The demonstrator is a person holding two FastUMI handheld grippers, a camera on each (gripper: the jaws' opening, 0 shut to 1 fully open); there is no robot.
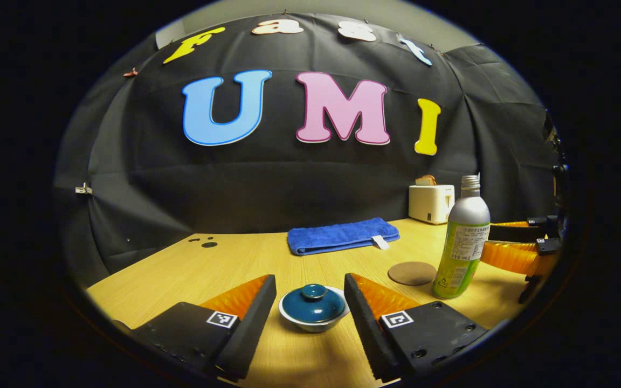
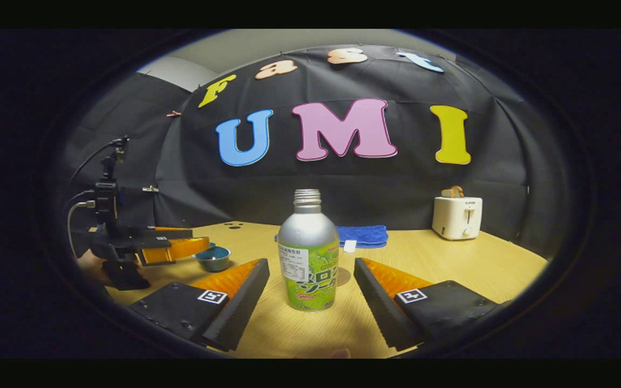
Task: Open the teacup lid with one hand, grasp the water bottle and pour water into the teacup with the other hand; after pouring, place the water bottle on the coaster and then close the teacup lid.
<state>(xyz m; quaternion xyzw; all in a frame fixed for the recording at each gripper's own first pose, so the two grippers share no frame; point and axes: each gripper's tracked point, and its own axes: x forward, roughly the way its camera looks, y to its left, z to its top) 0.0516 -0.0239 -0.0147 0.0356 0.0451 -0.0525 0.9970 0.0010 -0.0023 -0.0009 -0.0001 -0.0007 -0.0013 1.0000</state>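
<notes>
A white teacup (image 1: 313,319) with a dark blue lid (image 1: 314,303) on it sits on the wooden table, between the open fingers of my left gripper (image 1: 310,293), untouched. In the right gripper view the same teacup (image 2: 213,258) is at the left, next to the left gripper (image 2: 170,245). A silver bottle with a green label (image 2: 308,253) stands upright, capless, between the spread fingers of my right gripper (image 2: 310,280), which do not touch it. The bottle (image 1: 462,240) also shows in the left gripper view, with the right gripper (image 1: 515,245) behind it. A round brown coaster (image 1: 412,272) lies left of the bottle.
A folded blue towel (image 1: 343,235) lies at the back of the table (image 1: 224,269). A white toaster (image 1: 432,202) with bread in it stands at the back right; the toaster (image 2: 456,216) also shows in the right gripper view. Black cloth walls the booth behind.
</notes>
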